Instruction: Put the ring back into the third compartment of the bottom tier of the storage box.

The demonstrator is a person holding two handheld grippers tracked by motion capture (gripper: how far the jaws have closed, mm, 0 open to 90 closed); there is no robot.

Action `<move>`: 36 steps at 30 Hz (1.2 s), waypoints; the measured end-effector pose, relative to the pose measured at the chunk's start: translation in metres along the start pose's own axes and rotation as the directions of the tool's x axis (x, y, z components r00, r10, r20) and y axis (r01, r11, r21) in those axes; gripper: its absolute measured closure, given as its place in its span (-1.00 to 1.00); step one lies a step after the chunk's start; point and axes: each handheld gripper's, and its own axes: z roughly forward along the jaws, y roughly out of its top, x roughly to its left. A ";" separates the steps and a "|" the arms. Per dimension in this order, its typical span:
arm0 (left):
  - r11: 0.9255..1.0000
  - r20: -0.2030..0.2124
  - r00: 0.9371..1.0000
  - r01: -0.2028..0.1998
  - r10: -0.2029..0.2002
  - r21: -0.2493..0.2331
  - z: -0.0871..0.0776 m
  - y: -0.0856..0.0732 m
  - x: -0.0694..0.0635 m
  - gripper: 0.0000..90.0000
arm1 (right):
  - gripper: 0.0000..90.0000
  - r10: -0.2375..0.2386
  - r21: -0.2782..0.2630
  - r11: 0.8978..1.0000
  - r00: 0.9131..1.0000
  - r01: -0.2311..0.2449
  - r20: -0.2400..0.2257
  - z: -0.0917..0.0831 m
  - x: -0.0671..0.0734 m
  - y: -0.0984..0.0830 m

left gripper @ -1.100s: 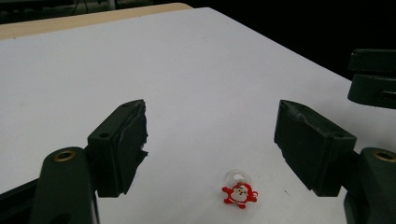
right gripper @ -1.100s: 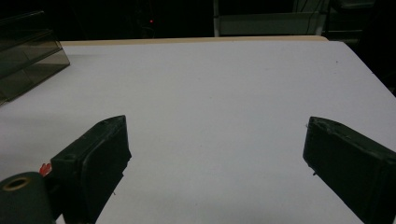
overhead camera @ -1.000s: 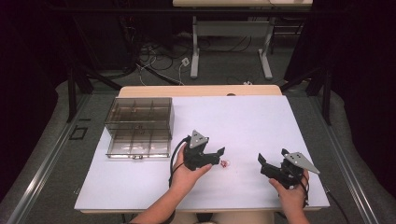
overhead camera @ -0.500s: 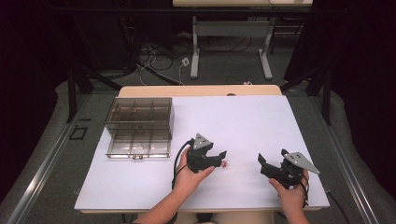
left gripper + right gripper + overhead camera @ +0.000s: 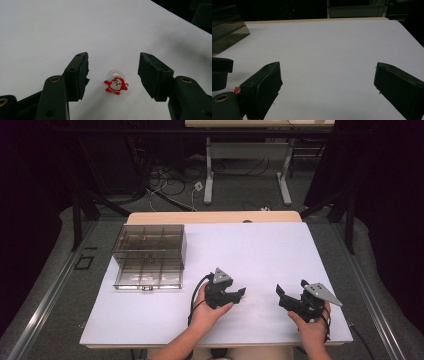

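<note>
A small red Santa ring (image 5: 116, 84) with a clear band lies flat on the white counter (image 5: 260, 250), between the spread jaws of the left gripper (image 5: 113, 75), touching neither. The right gripper (image 5: 287, 299), well to the right of the Santa ring, rests low with its jaws wide apart and nothing between them. A smoky clear compartment box (image 5: 150, 254) sits far left of the ring, lid raised.

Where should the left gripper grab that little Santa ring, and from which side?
Judging by its pose, take the Santa ring from above, across the red figure's sides. It lies flat on the table, clear band behind, already centred between the open left gripper jaws, so lower and close.
</note>
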 end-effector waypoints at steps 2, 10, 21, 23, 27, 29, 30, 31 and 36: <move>1.000 -0.002 1.000 -0.005 0.005 0.004 0.003 -0.001 -0.001 -0.09 | -0.84 -0.001 -0.001 1.000 1.000 0.001 -0.002 0.000 0.000 0.000; 0.999 -0.001 1.000 -0.010 0.010 0.041 0.011 -0.005 -0.002 -0.04 | -0.84 0.004 0.004 1.000 1.000 -0.004 -0.005 0.000 0.000 0.000; 0.996 -0.002 0.999 -0.036 0.036 0.086 0.018 -0.009 -0.004 0.03 | -0.84 0.003 0.005 1.000 1.000 -0.003 -0.006 0.000 0.000 0.000; 0.995 -0.001 0.999 -0.037 0.037 0.091 0.019 -0.010 -0.004 0.05 | -0.83 0.003 0.011 1.000 1.000 -0.003 -0.003 0.000 0.000 0.000; 0.995 -0.004 0.999 -0.041 0.042 0.093 0.019 -0.010 -0.004 0.09 | -0.83 0.003 0.013 1.000 1.000 -0.003 -0.004 0.000 -0.001 0.000; 0.994 0.000 0.999 -0.045 0.046 0.097 0.019 -0.010 -0.004 0.12 | -0.83 0.005 0.012 1.000 1.000 -0.005 -0.005 0.000 0.000 0.000; 0.994 -0.002 0.999 -0.047 0.048 0.099 0.019 -0.010 -0.005 0.14 | -0.83 0.005 0.012 1.000 1.000 -0.005 -0.005 0.000 0.000 0.000; 0.994 -0.003 0.999 -0.047 0.048 0.098 0.020 -0.010 -0.005 0.15 | -0.83 0.003 0.012 1.000 1.000 -0.002 -0.005 0.000 0.000 0.000; 0.993 -0.002 0.999 -0.049 0.049 0.107 0.020 -0.010 -0.005 0.22 | -0.83 0.002 0.008 1.000 1.000 -0.002 -0.010 0.000 -0.001 0.000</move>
